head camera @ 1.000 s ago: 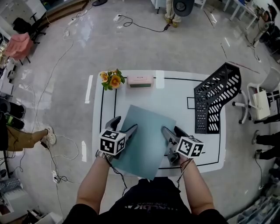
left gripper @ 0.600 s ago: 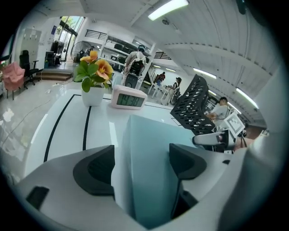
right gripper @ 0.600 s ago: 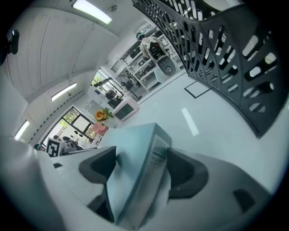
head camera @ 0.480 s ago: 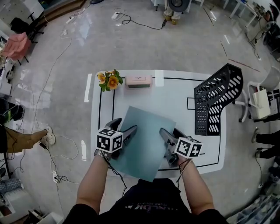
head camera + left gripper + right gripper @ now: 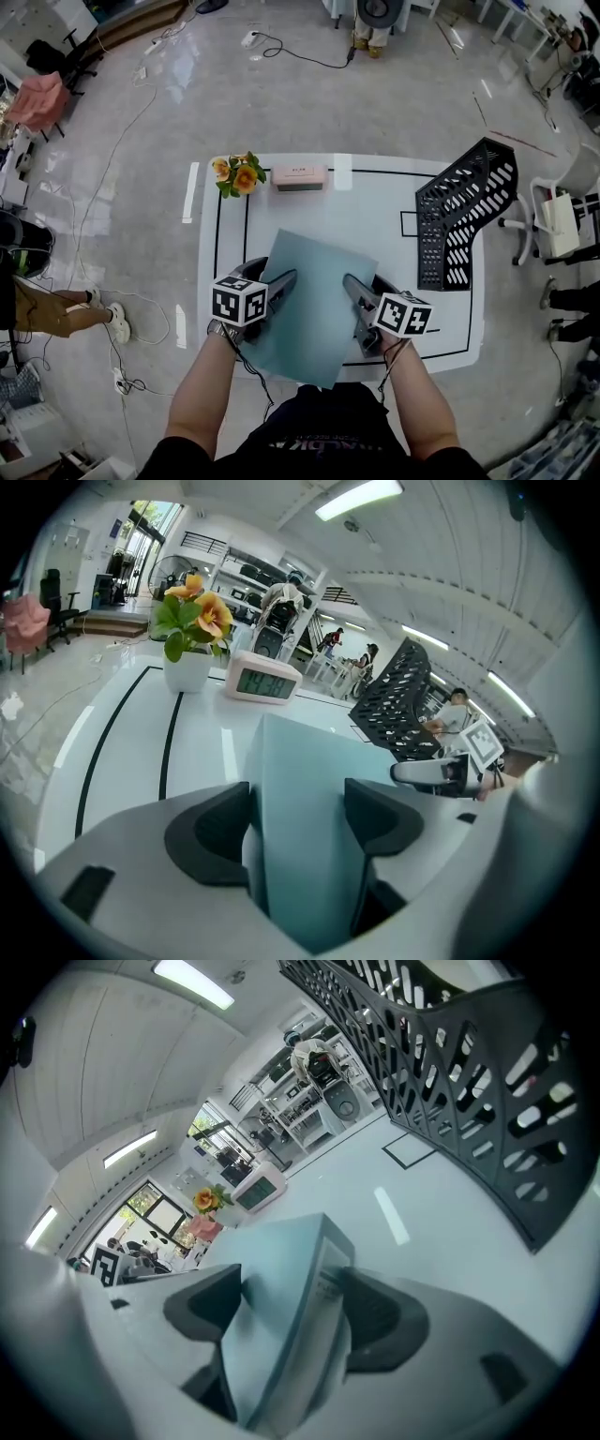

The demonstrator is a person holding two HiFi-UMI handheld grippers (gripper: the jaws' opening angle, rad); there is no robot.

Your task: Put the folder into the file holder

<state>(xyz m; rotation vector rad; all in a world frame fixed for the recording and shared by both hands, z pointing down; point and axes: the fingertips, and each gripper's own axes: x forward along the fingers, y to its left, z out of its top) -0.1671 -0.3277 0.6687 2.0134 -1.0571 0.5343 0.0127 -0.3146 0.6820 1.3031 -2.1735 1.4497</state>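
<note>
A teal folder (image 5: 314,300) lies slanted on the white table (image 5: 375,202), its near corner hanging past the front edge. My left gripper (image 5: 272,286) holds its left edge. In the left gripper view the folder (image 5: 300,761) fills the gap between both pads, and these jaws have just been closing on it. My right gripper (image 5: 361,292) is shut on the labelled right edge (image 5: 323,1269). The black mesh file holder (image 5: 464,216) stands at the table's right side, apart from both grippers.
A pot of orange flowers (image 5: 239,173) and a pink clock (image 5: 300,176) sit at the table's far edge. Black tape lines (image 5: 230,220) frame the table top. Cables (image 5: 141,309) trail over the floor on the left, and chairs (image 5: 553,220) stand to the right.
My left gripper has rolled slightly and its jaws have narrowed on the folder's edge. The folder and the right gripper have hardly shifted. A person's foot at the left has moved.
</note>
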